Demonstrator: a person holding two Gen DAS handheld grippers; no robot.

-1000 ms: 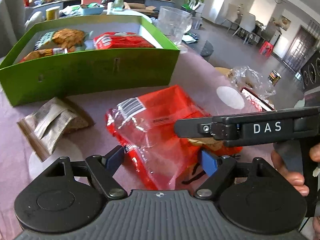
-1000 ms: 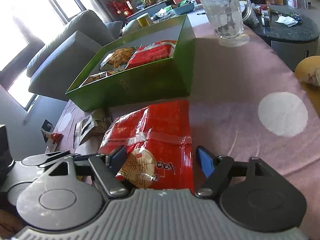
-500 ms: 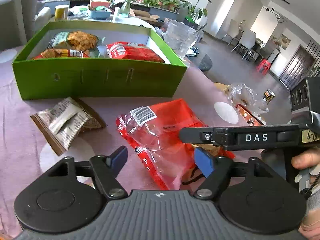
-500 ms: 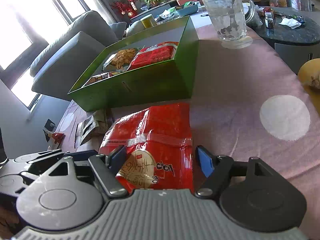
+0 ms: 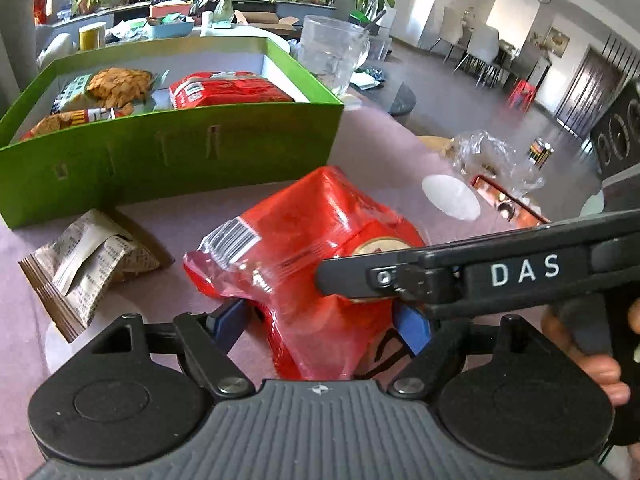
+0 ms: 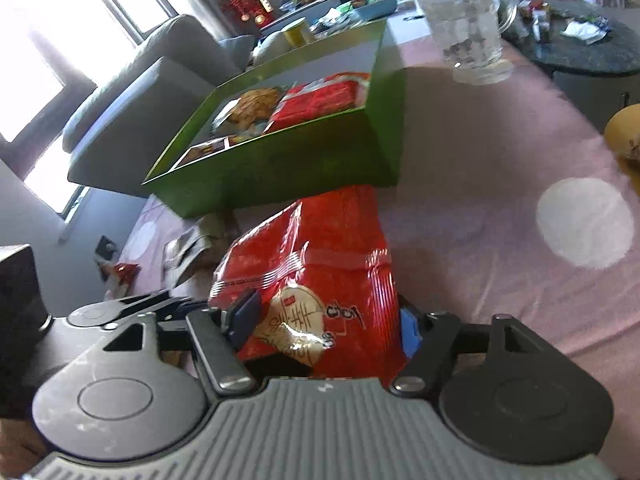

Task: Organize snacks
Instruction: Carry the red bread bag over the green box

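Jaws of my right gripper (image 6: pixel 324 326) are closing on the red snack bag (image 6: pixel 320 264) nearest me, while my left gripper (image 5: pixel 320 320) is opening around its other end. Left of it the brown packet (image 5: pixel 88 264) waits untouched; farther off, the green box (image 5: pixel 172 152) already holds several snacks.

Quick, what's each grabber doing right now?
Left gripper: jaws opening, red snack bag between them, not clamped.
Right gripper: jaws closing, pressing on the same bag.
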